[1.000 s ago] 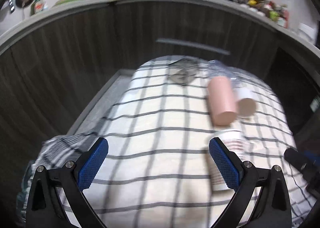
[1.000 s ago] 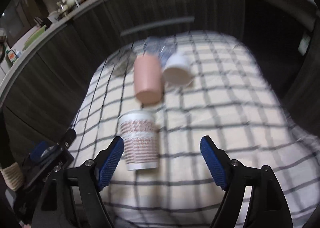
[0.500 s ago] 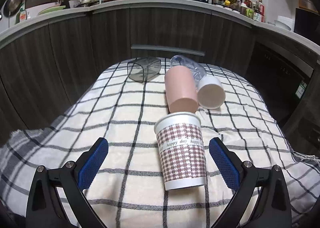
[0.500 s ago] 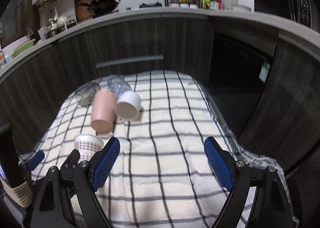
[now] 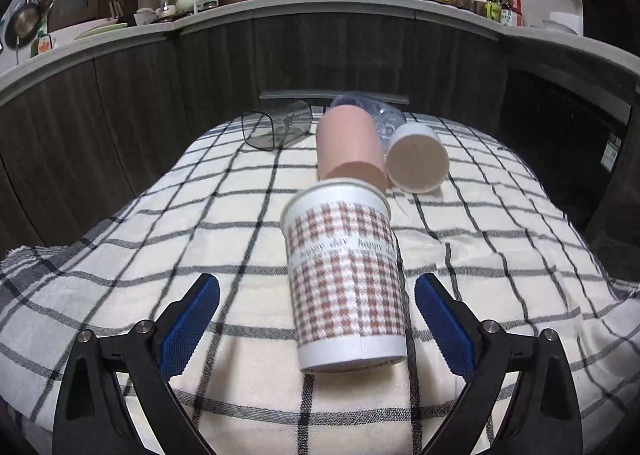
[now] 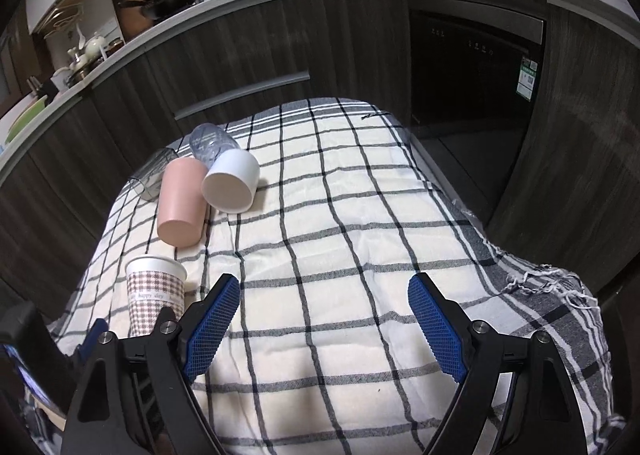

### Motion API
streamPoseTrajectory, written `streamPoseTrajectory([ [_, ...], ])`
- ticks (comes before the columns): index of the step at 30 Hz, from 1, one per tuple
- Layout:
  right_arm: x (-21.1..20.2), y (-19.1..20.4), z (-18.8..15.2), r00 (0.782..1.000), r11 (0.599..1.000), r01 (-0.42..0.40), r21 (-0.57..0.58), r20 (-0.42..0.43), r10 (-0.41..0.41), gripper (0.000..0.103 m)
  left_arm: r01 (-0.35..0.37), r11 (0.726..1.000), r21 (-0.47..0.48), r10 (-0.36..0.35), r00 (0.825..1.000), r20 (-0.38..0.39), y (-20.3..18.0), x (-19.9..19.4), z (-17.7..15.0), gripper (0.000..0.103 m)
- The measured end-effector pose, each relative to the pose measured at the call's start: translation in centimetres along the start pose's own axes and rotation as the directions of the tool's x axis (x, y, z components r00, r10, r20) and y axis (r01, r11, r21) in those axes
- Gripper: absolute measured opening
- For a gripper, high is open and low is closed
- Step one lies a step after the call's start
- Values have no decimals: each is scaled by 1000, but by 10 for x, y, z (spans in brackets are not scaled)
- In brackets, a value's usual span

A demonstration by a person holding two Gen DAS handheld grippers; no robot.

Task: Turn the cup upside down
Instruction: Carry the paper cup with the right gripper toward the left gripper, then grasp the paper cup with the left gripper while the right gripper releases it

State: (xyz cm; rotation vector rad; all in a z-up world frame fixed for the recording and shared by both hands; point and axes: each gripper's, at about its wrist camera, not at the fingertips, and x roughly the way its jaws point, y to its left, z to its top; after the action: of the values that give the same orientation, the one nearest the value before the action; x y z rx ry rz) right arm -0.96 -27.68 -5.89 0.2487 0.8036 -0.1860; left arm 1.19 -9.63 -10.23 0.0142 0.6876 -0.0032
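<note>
The left claw (image 5: 316, 319) is spread wide, its blue ribbed pads on either side of the white paper cup with a brown houndstooth band (image 5: 346, 279). The cup sits between the fingers but nearer the right pad, touching neither as far as the left wrist view shows. It stands mouth-up on the cream cloth with dark checked lines (image 5: 160, 223) that covers the worktop, leaning slightly.

Just beyond the cup, ahead of the left claw, a pink plastic tumbler (image 5: 348, 147) lies on its side with its base towards the claw. Beside it on the right lies a white cup (image 5: 416, 163), also on its side, touching the tumbler. Behind these two rests a clear plastic bottle (image 5: 376, 115), and off to the left lies a clear square-rimmed container (image 5: 276, 127).

The right claw (image 6: 324, 319) is likewise spread, with only the checked cloth between its pads. From it, the houndstooth cup (image 6: 156, 295) stands just outside its left finger, and the tumbler (image 6: 180, 203) and white cup (image 6: 230, 185) lie further ahead to the left.
</note>
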Motion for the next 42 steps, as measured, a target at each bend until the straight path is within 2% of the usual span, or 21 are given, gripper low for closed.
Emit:
streamPoseTrajectory([
  [4,6,0,0,1000,1000,-2,4,-24,2,86,0,1000,13,0,1000,-8,-3,4,-4,90],
  [7,11,-2,-1,999,1000,0,14,-48,0,86,8,1000,20,-7,999,-35,-5,10,-6,78],
  [9,14,-3,-1,998,1000,3,21,-59,-1,86,24,999,22,-23,998,-55,-6,13,-7,64],
  [11,15,-4,-2,998,1000,5,22,-61,-3,86,29,999,24,-27,998,-60,-6,13,-7,59],
  [20,10,1,0,999,1000,22,0,-31,-22,86,40,999,28,-39,999,-20,-6,4,-1,58],
  [30,-1,2,3,999,999,35,-8,10,-35,86,48,998,46,-48,999,-14,2,-15,17,58],
  [33,-9,6,7,999,1000,26,-11,29,-26,86,51,996,70,-48,998,-49,7,-20,25,58],
  [36,-19,12,10,998,1000,15,-22,56,-13,86,42,995,90,-31,992,-121,14,-19,31,58],
  [39,-28,18,13,997,1000,-6,-25,75,7,86,46,994,102,-20,969,-245,23,-13,39,58],
  [41,-31,21,16,997,1000,-19,-24,72,21,86,71,995,76,-39,930,-366,32,-8,43,58],
  [42,-32,22,17,997,999,-30,-20,65,31,86,92,994,51,-61,898,-435,36,-5,44,58],
])
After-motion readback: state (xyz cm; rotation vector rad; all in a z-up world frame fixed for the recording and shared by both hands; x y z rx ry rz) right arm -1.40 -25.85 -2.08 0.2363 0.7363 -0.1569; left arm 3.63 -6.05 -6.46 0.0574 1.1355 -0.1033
